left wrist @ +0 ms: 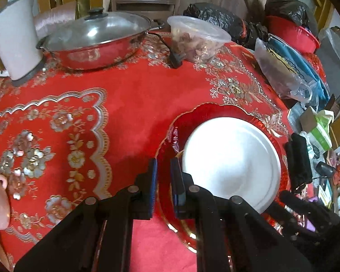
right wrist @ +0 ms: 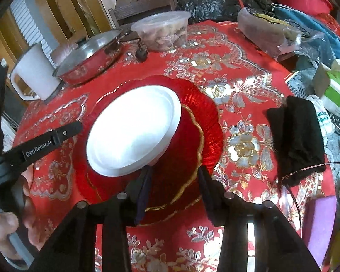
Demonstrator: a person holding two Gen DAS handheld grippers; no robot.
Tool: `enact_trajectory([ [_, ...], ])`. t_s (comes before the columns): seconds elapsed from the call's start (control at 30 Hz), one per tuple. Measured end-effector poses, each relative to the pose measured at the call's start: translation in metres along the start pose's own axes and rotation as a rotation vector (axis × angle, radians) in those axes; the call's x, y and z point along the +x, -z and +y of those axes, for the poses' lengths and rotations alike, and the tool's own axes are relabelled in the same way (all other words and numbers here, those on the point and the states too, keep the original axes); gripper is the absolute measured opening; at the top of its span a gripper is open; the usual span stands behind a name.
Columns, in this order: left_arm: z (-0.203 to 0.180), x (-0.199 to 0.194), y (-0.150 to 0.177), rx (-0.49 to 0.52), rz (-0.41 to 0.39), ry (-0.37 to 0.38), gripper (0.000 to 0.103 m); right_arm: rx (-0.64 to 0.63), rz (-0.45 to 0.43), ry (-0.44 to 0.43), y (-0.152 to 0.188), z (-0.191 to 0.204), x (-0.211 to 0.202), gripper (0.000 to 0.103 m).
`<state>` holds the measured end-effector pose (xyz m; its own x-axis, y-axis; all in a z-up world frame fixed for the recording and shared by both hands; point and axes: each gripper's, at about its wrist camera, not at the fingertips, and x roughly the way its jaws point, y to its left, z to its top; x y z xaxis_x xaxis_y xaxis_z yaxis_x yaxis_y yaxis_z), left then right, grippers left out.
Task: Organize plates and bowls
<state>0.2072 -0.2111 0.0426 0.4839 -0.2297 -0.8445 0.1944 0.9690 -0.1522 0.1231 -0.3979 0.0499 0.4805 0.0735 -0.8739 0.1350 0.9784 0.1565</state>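
Two plates sit stacked on the red floral tablecloth (right wrist: 249,117): one white plate (right wrist: 133,129) lies on one larger red plate (right wrist: 201,122) with a scalloped gold rim. The left gripper (left wrist: 164,181) hovers at the red plate's left edge, its jaws a narrow gap apart and closed on nothing I can see. The right gripper (right wrist: 174,192) stands at the near edge, jaws spread wide, empty. Far off are three containers — one lidded steel pot (right wrist: 90,59), its contents hidden, one clear plastic tub (right wrist: 163,31) holding brownish food, and one white jug (right wrist: 34,72). A black cloth (right wrist: 299,136) lies to the right.
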Motion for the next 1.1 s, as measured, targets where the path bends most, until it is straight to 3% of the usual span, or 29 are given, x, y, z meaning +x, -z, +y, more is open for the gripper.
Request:
enact_trajectory([
  [0.23, 0.016, -0.025, 0.017, 0.001, -0.056, -0.005, 0.012, 0.036, -0.078, -0.071, 0.012, 0.003, -0.032, 0.048],
  [0.27, 0.019, -0.031, 0.021, 0.000, -0.070, -0.008, 0.018, 0.034, -0.087, -0.084, 0.014, 0.007, -0.035, 0.049],
  [0.33, 0.024, -0.041, 0.027, 0.002, -0.095, -0.027, 0.041, 0.030, -0.100, -0.118, 0.018, 0.017, -0.040, 0.052],
  [0.37, 0.026, -0.045, 0.030, 0.003, -0.111, -0.035, 0.058, 0.023, -0.104, -0.133, 0.020, 0.022, -0.041, 0.053],
  [0.4, 0.029, -0.053, 0.036, 0.005, -0.143, -0.042, 0.065, 0.015, -0.105, -0.144, 0.022, 0.029, -0.041, 0.053],
  [0.53, 0.042, -0.072, 0.053, 0.009, -0.188, -0.055, 0.066, -0.022, -0.088, -0.201, 0.033, 0.058, -0.038, 0.054],
  [0.67, 0.062, -0.080, 0.070, -0.026, -0.178, -0.043, 0.066, -0.054, -0.074, -0.251, 0.042, 0.088, -0.030, 0.054],
  [1.1, 0.122, -0.096, 0.110, -0.111, -0.171, -0.103, 0.066, -0.100, 0.007, -0.372, 0.063, 0.158, -0.003, 0.056],
])
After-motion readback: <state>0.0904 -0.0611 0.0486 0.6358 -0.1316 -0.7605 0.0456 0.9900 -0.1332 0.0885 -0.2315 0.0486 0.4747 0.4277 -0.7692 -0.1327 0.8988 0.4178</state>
